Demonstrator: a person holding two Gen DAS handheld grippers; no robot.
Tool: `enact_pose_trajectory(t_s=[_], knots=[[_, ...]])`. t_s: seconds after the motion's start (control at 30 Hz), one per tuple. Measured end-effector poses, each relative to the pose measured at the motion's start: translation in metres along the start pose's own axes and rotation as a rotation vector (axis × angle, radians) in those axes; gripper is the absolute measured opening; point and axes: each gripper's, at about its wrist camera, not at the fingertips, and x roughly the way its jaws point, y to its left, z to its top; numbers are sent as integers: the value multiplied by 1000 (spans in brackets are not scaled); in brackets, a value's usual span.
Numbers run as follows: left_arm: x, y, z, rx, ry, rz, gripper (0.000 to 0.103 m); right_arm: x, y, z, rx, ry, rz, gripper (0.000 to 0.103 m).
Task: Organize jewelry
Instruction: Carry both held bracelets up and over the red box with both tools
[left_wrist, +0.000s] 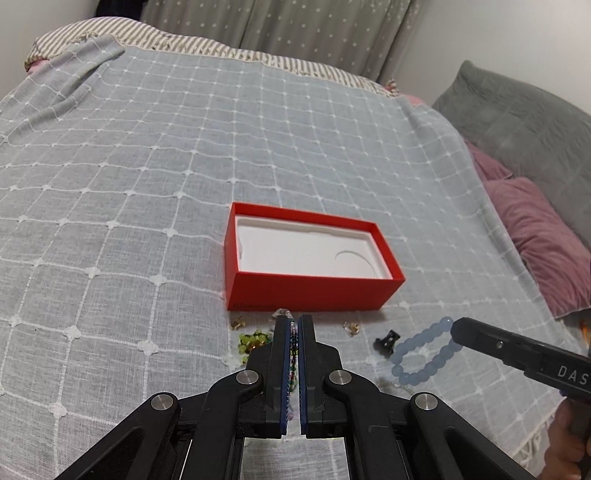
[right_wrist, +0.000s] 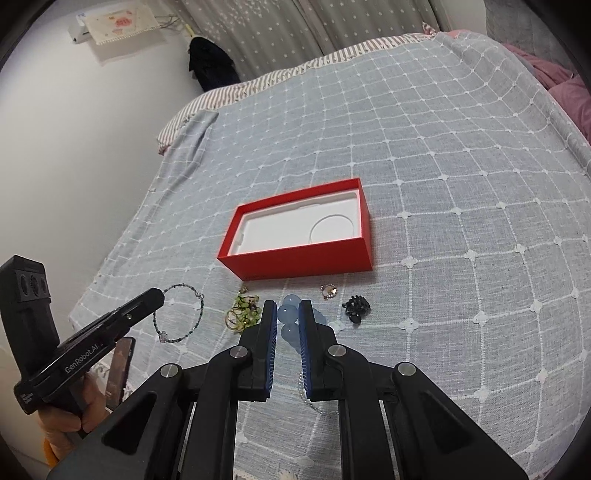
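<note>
Our left tongs (left_wrist: 294, 325) pinch the thin chain bracelet (right_wrist: 177, 314); our right tongs (right_wrist: 287, 308) squeeze the blue bead bracelet (left_wrist: 424, 350), both ready for the red box (left_wrist: 306, 291).

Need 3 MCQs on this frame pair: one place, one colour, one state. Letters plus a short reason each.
1. Where does the red box sit relative to the loose jewelry?
A. Beyond it on the bedspread
B. On the pillow
C. Under the left claw

2. What colour is the bracelet in the right claw?
A. Green
B. Pale blue
C. Black

3. What state is the box in?
A. Lidded
B. Full of beads
C. Open, white tray bare

Key: 1 A, the pieces lie along its near wall. 2 B, pale blue beads sit between the pads. 3 C, no lid, and nothing lies in the insert.
</note>
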Motion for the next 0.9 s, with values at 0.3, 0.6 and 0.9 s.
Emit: enact_pose_trajectory(t_s=[0.3,0.6,0.9], knots=[[17,-9,21,-23,-25,-34,0,-1,7,18,-4,-33,22,12],[62,-13,49,-111,-52,-152,0,8,5,46,-7,-64,6,12],[113,19,49,-208,-5,-114,0,27,12,81,-43,-102,-28,12]])
